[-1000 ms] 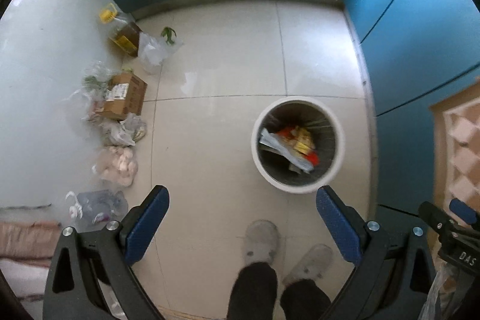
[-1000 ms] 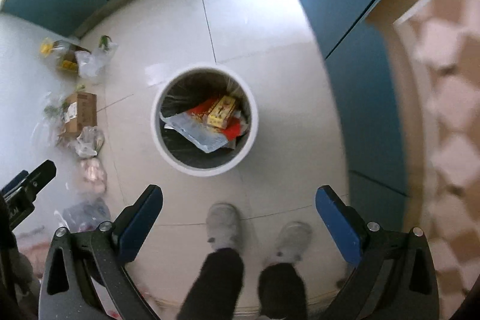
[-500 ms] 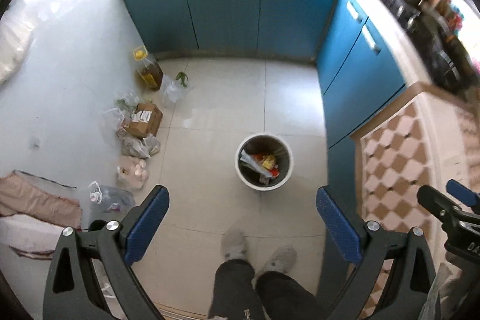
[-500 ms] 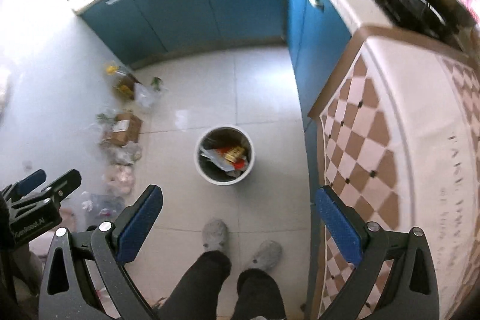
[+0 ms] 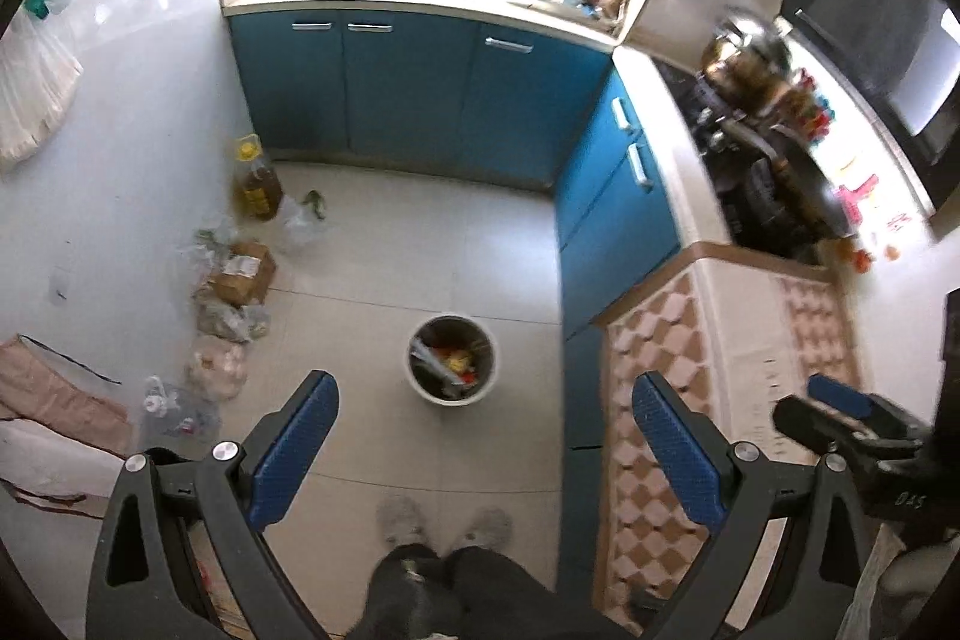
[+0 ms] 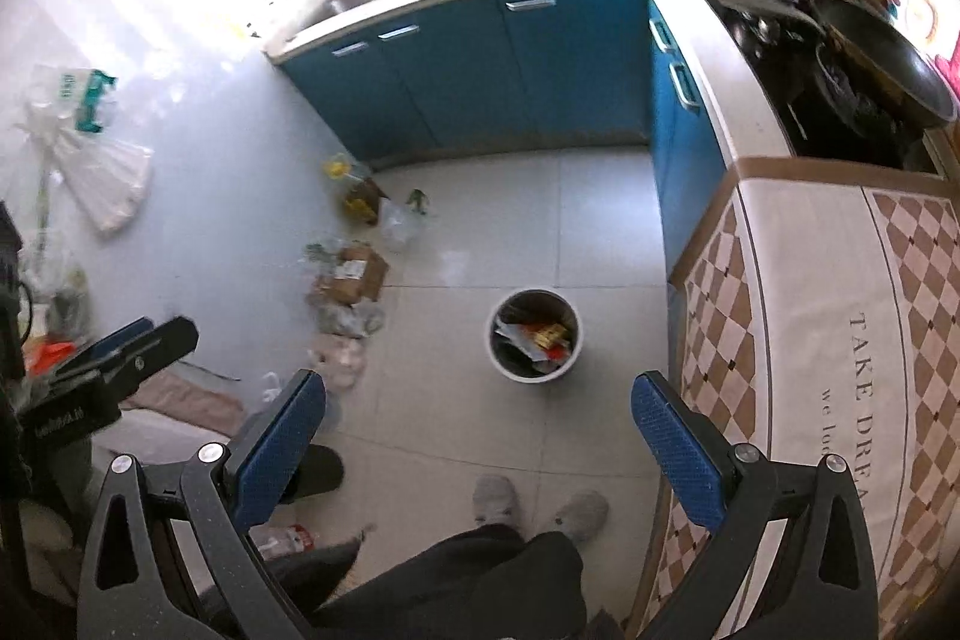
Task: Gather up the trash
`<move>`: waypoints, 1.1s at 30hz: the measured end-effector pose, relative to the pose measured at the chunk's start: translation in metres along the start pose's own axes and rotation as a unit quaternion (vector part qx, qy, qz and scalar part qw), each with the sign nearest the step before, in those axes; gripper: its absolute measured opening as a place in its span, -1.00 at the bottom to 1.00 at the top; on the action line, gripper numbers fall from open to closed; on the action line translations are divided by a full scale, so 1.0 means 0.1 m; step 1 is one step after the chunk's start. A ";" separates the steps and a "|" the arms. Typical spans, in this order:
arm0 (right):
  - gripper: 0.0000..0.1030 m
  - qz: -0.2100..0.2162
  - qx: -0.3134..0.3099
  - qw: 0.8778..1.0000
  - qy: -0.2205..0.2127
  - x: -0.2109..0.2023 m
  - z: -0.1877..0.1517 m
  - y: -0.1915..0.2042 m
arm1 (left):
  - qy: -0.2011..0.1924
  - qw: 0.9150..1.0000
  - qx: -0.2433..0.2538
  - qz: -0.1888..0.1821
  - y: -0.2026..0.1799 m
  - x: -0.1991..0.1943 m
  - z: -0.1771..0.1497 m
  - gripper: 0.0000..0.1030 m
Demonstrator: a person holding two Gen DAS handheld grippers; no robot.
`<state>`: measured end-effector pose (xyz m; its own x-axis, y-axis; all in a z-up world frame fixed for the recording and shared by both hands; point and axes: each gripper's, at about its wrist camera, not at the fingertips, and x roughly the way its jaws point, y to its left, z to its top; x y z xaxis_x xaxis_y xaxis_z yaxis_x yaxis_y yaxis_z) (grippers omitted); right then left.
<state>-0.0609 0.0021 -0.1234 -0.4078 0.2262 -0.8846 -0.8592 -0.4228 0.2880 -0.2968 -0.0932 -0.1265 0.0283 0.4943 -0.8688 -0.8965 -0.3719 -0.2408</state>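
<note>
A round white trash bin (image 5: 452, 367) stands on the tiled floor far below me, holding red, yellow and white wrappers; it also shows in the right wrist view (image 6: 534, 343). My left gripper (image 5: 483, 445) is open and empty, high above the floor. My right gripper (image 6: 478, 442) is open and empty at the same height. Each gripper shows at the edge of the other's view: the right one (image 5: 852, 421) and the left one (image 6: 129, 346).
Along the left wall lie an oil bottle (image 5: 258, 181), a cardboard box (image 5: 243, 271), plastic bags (image 5: 231, 319) and a clear bottle (image 5: 171, 409). Blue cabinets (image 5: 414, 91) line the back and right. A checkered counter cloth (image 6: 840, 340) is at right. The person's feet (image 6: 534, 508) are below.
Both grippers have risen far above the floor; the bin looks much smaller, and the sink, counter and stove have come into view. Both stay open and empty.
</note>
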 end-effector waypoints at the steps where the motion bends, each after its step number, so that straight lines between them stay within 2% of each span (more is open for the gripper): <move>1: 1.00 0.005 -0.002 1.000 -0.001 -0.04 -0.01 0.03 | -0.003 1.000 -0.001 -0.006 -0.01 -0.07 0.00 0.95; 7: 1.00 0.034 -0.001 0.999 -0.016 -0.44 -0.02 0.19 | -0.016 0.999 -0.002 -0.038 -0.02 -0.40 0.01 1.00; 12: 1.00 0.042 -0.010 0.999 -0.019 -0.59 0.02 0.29 | -0.017 0.999 -0.005 -0.049 -0.03 -0.49 -0.03 1.00; 33: 1.00 0.060 -0.041 0.997 0.004 -0.72 0.03 0.48 | -0.004 0.998 0.000 -0.069 -0.01 -0.57 -0.10 1.00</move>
<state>-0.0743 -0.0319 -0.0450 -0.5037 0.1623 -0.8485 -0.7758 -0.5170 0.3617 -0.2926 -0.1290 -0.0811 0.1486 0.5475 -0.8235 -0.8840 -0.2998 -0.3588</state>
